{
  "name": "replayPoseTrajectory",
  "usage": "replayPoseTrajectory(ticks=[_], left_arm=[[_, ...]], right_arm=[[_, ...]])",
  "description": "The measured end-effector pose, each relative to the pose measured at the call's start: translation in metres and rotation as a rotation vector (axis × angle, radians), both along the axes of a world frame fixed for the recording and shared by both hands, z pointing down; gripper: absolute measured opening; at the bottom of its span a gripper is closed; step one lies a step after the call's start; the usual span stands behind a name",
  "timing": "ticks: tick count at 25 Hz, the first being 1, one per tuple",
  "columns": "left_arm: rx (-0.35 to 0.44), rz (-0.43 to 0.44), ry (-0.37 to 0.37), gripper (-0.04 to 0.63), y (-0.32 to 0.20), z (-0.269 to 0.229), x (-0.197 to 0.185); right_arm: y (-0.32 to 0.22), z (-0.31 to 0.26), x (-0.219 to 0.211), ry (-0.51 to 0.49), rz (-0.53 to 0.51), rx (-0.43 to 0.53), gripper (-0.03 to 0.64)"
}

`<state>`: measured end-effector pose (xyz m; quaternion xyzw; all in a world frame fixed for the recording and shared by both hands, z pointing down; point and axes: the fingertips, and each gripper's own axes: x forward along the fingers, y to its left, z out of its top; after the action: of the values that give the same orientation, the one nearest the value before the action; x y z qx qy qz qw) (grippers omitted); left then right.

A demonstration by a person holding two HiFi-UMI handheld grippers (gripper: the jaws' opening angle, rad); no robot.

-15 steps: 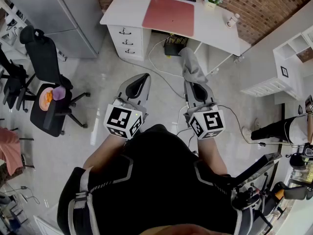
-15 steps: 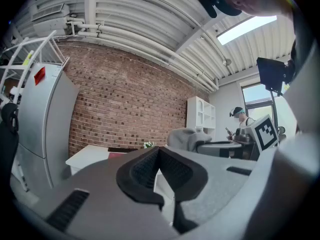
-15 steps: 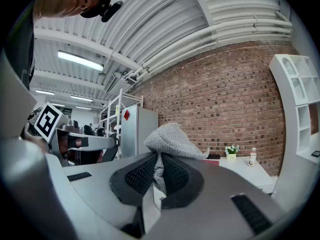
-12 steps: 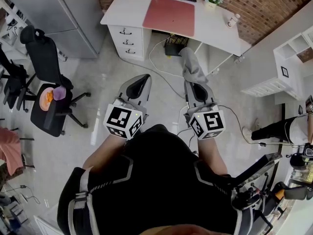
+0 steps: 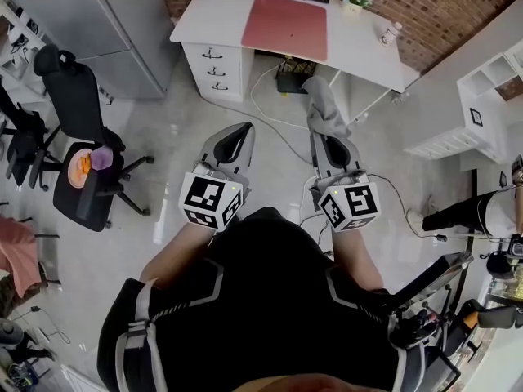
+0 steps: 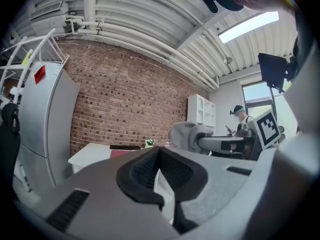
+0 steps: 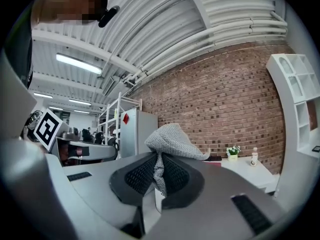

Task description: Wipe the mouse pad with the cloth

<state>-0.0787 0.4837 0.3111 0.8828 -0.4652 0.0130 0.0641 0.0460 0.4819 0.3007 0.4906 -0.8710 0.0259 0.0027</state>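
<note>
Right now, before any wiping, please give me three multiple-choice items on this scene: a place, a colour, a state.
1. Where does the mouse pad lie? A) on the floor B) on the white desk C) on a chair
2. What colour is the cloth? A) grey B) blue C) yellow
3. How do the left gripper's jaws stand? A) wide apart B) shut on the cloth C) shut, empty

1 B: it lies on the desk's top. 2 A: grey knit shows in the right gripper's jaws. 3 C: the jaws meet, nothing between.

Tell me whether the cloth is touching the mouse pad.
Apart. The head view shows the cloth in the right gripper over the floor, short of the mouse pad.
</note>
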Motion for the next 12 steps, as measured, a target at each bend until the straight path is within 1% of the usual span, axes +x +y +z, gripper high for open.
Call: replayPoseTrajectory(ticks=[7, 12], left_arm=[[0.0, 0.003, 0.006, -0.002, -0.005, 0.006, -0.025], [-0.009, 0.01, 0.046, -0.002, -0.011, 0.012, -0.051]], right_arm=[[-0.005, 0.005, -0.029, 0.054, -0.001, -0.012, 0.037], [-0.008, 0.011, -0.055, 0.051, 0.002, -0.03, 0.037]])
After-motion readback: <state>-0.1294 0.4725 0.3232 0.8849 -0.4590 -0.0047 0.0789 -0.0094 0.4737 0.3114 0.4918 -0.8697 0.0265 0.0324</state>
